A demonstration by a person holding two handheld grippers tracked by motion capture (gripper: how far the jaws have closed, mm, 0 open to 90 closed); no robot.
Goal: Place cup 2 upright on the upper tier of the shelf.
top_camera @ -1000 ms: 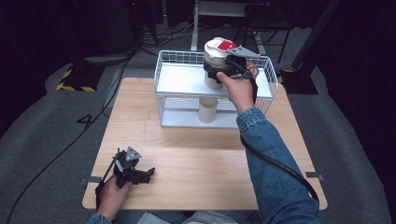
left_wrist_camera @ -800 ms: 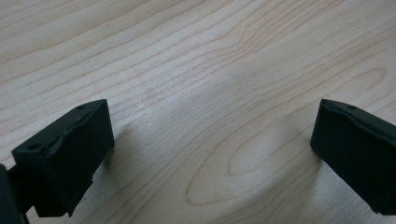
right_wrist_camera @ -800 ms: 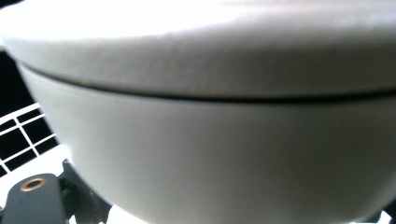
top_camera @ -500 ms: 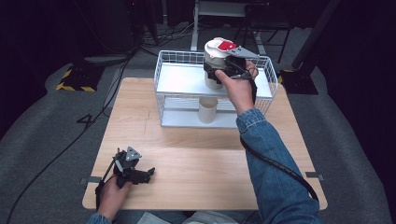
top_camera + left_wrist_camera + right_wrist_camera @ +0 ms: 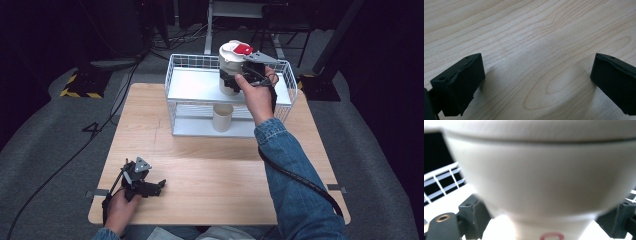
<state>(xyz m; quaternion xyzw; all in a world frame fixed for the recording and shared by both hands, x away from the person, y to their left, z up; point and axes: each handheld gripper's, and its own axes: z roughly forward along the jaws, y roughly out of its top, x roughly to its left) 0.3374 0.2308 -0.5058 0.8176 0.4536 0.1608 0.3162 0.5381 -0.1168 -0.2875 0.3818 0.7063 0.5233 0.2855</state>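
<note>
A white cup (image 5: 230,70) with a white and red lid (image 5: 238,49) stands on the top shelf of a white wire rack (image 5: 197,87). My right gripper (image 5: 235,81) reaches in from the right; its jaws have just been closing and now press the cup's lower sides. In the right gripper view the cup (image 5: 544,177) looms blurred between the two jaws of that gripper (image 5: 546,220). My left gripper (image 5: 152,189) rests on the wooden table (image 5: 210,175) at the near left, open, with bare wood between the jaws in the left gripper view (image 5: 537,82).
A second, plain white cup (image 5: 222,117) stands on the rack's lower shelf, just below the held cup. The rack sits at the table's far edge. Black cables trail over the grey floor on the left.
</note>
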